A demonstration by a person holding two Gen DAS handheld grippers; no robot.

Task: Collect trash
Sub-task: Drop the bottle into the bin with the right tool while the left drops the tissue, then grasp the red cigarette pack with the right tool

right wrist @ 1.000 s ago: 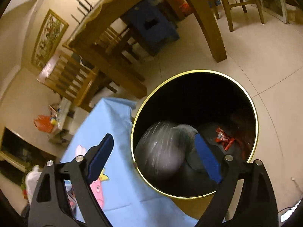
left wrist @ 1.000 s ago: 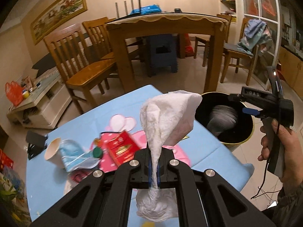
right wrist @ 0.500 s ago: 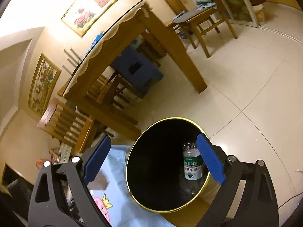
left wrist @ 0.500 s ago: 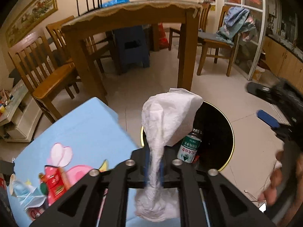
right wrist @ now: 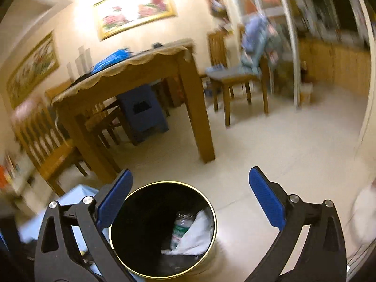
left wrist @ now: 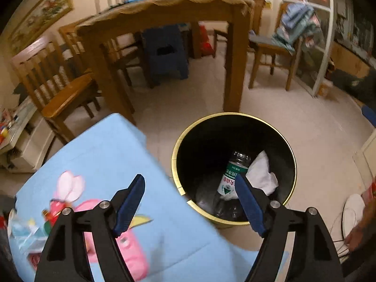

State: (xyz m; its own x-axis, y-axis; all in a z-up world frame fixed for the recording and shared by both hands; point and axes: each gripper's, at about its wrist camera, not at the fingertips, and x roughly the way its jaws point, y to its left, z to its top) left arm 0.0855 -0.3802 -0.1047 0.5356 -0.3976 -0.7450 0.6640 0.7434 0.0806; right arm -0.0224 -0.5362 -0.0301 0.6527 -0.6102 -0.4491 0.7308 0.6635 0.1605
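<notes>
Tablecloth (left wrist: pixel 101 155) in light blue is seen just beside the gold-rimmed black bin (left wrist: pixel 175 155), in which 1 green-labelled bottle (left wrist: pixel 231 176) and 1 white tissue (left wrist: pixel 260 174) are lodged together, while the left gripper (left wrist: pixel 190 202) and right gripper (right wrist: pixel 190 199) are both held wide apart, empty.

Glossy black bin (left wrist: pixel 287 155), soft white tissue (left wrist: pixel 262 176), clear plastic bottle (left wrist: pixel 231 176).
</notes>
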